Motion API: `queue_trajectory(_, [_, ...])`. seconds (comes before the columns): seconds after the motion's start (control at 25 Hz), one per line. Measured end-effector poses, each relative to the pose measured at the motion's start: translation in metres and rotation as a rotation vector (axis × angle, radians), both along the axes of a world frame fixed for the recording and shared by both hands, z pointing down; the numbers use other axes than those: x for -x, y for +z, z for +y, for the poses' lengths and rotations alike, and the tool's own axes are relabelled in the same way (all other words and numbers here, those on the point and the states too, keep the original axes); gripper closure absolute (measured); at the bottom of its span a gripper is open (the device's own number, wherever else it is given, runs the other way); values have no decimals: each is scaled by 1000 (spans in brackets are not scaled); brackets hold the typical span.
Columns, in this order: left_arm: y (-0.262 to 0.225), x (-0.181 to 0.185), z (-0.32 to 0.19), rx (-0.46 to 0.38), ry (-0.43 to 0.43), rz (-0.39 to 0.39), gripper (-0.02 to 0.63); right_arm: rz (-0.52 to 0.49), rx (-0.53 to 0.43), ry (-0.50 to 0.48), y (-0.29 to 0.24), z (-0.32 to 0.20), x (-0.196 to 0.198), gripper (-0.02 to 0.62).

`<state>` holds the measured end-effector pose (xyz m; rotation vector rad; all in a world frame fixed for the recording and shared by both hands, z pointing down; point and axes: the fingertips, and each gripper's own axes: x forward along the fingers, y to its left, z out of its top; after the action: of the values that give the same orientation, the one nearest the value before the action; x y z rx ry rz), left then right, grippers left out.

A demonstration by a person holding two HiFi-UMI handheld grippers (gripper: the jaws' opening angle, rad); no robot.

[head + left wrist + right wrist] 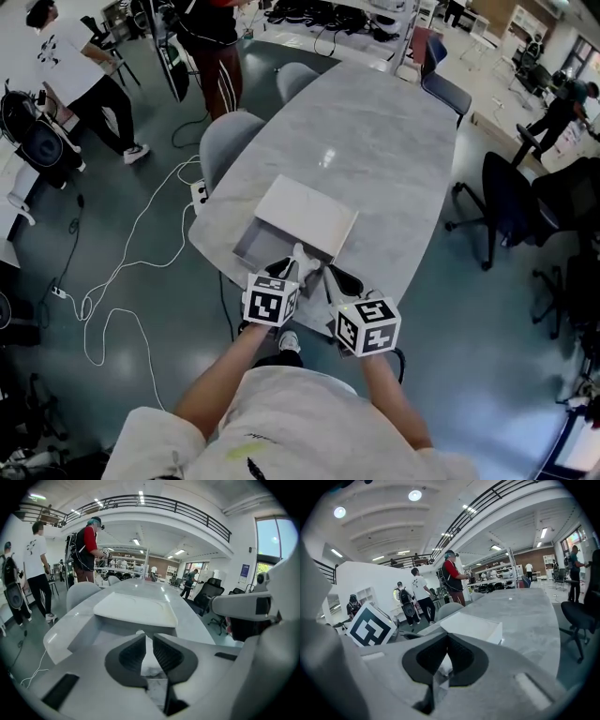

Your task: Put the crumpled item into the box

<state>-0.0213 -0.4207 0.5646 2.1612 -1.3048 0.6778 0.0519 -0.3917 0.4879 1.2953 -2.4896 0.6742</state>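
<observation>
Crumpled item (147,657) tight in left claw (146,637) and right claw (446,638)

Marble table (394,131), grey chair (225,141), white floor cable (112,281), black office chair (502,202)

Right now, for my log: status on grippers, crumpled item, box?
Both shut on crumpled item: left gripper, right gripper. Item at box near edge, not in. Lid covers far part; near part open.

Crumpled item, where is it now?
Head view, centre: the crumpled item is pinched by the left gripper and right gripper, at the near edge of the box.
</observation>
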Motion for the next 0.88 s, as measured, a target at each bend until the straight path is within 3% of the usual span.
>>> queue_trajectory(0.88, [-86,19,88,-193,-123,78,584,-22,-102,-111,-43,70,20,591])
